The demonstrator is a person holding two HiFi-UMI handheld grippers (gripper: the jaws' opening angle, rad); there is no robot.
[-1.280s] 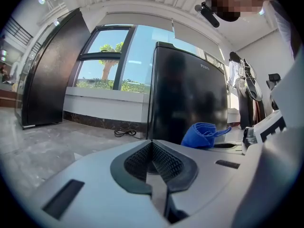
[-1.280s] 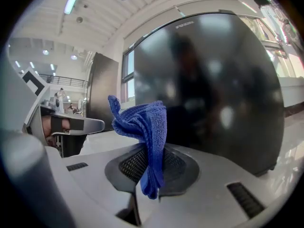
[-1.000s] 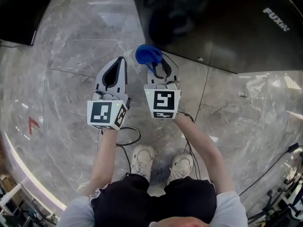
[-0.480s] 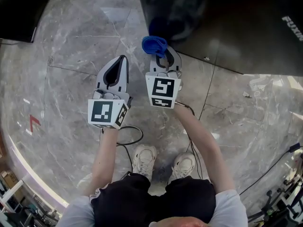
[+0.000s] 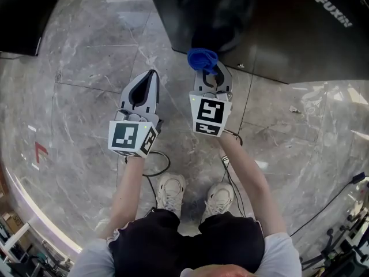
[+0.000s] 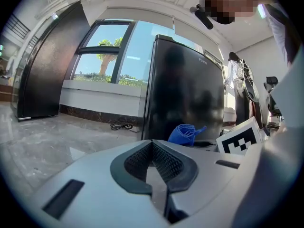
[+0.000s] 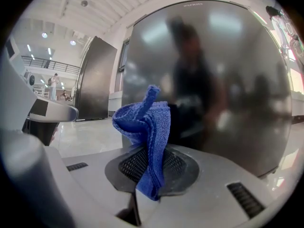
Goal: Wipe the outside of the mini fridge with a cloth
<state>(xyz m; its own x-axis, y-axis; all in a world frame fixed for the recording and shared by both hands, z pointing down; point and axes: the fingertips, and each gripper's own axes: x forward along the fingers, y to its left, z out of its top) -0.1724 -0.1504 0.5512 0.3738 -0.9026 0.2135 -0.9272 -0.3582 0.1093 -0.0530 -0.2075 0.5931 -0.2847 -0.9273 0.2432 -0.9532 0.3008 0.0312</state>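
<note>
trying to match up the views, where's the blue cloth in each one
Head view: blue cloth upper centre, at the right gripper's tip.
Left gripper view: cloth right of centre, above the jaws.
Right gripper view: cloth centre, pinched between the jaws.
Shared landmark: black mini fridge behind it.

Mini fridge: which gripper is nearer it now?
Right. The right gripper, shut on the blue cloth, is close in front of the mini fridge; the left gripper, shut and empty, sits farther back.

Marble floor, tall windows: showroom hall.
</note>
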